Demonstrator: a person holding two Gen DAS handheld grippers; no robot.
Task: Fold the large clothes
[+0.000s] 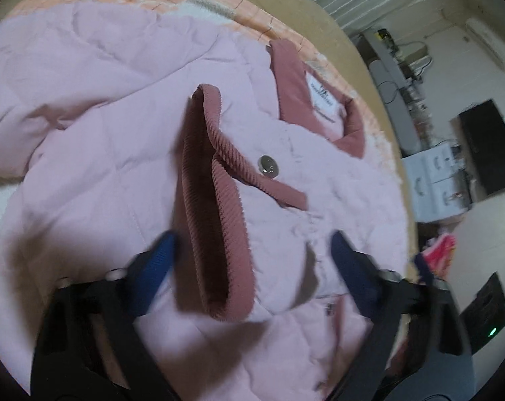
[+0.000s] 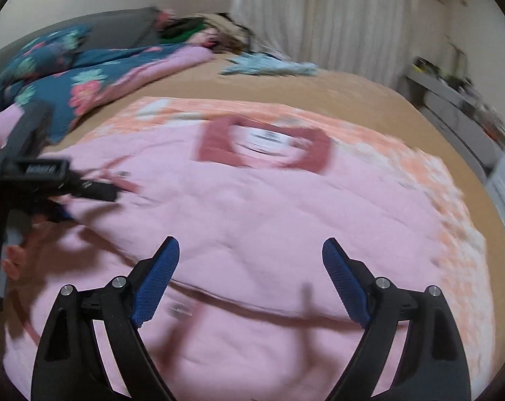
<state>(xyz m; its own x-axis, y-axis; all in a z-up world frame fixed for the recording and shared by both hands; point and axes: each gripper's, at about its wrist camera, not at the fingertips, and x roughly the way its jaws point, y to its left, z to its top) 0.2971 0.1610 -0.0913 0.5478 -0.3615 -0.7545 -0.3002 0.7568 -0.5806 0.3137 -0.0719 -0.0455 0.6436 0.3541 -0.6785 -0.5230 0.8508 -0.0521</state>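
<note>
Pink jacket (image 1: 118,140) lies spread beneath both open claws, left (image 1: 250,250) and right (image 2: 250,257).

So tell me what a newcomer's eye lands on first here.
The big pink jacket spread across the bed dominates both views. In the left wrist view its dusty-rose corduroy cuff, with a metal snap beside it, lies between the open left gripper fingers. The right gripper hovers open above the jacket.
</note>
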